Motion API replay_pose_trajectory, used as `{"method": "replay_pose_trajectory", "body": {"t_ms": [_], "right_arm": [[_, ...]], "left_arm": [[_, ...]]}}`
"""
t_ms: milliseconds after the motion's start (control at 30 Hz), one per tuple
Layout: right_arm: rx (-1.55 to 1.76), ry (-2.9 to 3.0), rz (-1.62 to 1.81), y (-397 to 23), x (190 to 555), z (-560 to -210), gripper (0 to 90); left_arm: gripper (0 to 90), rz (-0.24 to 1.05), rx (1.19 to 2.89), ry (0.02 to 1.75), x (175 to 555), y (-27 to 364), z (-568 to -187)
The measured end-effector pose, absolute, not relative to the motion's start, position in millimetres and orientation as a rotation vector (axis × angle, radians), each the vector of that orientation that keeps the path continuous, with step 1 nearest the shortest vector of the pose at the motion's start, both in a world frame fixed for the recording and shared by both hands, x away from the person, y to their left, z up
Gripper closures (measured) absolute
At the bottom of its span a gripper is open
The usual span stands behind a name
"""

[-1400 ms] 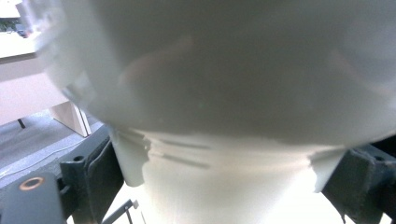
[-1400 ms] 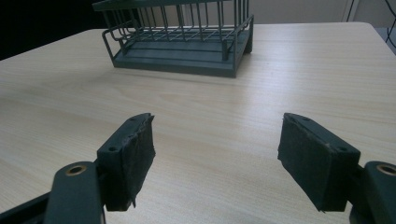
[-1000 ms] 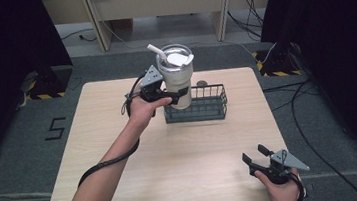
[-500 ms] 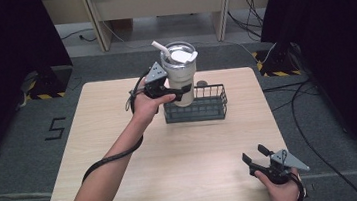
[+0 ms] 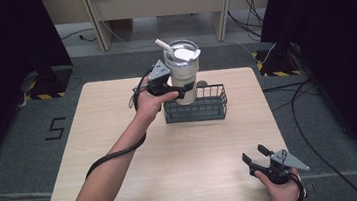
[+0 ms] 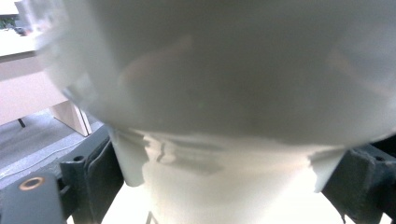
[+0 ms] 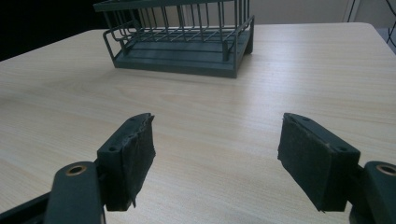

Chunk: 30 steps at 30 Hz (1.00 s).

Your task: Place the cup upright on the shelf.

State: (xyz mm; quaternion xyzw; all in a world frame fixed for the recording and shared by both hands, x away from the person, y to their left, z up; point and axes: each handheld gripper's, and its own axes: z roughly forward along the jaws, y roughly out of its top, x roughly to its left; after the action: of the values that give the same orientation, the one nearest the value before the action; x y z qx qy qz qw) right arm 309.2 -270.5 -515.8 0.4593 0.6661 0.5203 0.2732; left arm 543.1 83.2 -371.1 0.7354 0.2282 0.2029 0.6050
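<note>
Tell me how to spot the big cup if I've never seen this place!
Look at the far side of the wooden table, where a dark wire basket sits. Just above the basket's left end, the left gripper holds the cup up in the air, upright. It is the pale, tall thing there, with a lid and a white straw poking out.

A light wooden table (image 5: 121,151) with rounded corners fills the centre of the high view, standing on grey carpeted floor (image 5: 15,143). Toward its upper middle, a dark wire basket (image 5: 202,109) rests directly on the tabletop, its long side running across the frame. In the right gripper view the basket (image 7: 187,42) sits at the top of the frame on the pale wood grain (image 7: 210,121). A small dark round item (image 5: 202,83) lies just behind the basket, too small to identify.
</note>
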Motion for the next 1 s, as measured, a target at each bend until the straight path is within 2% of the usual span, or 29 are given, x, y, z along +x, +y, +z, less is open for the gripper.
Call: {"method": "replay_pose_trajectory", "body": {"t_ms": [1000], "right_arm": [[1.238, 1.794, 1.408, -271, 309, -516, 27.1]], "left_arm": [[10.7, 0.497, 1.735, 0.56, 565, 69, -388]]}}
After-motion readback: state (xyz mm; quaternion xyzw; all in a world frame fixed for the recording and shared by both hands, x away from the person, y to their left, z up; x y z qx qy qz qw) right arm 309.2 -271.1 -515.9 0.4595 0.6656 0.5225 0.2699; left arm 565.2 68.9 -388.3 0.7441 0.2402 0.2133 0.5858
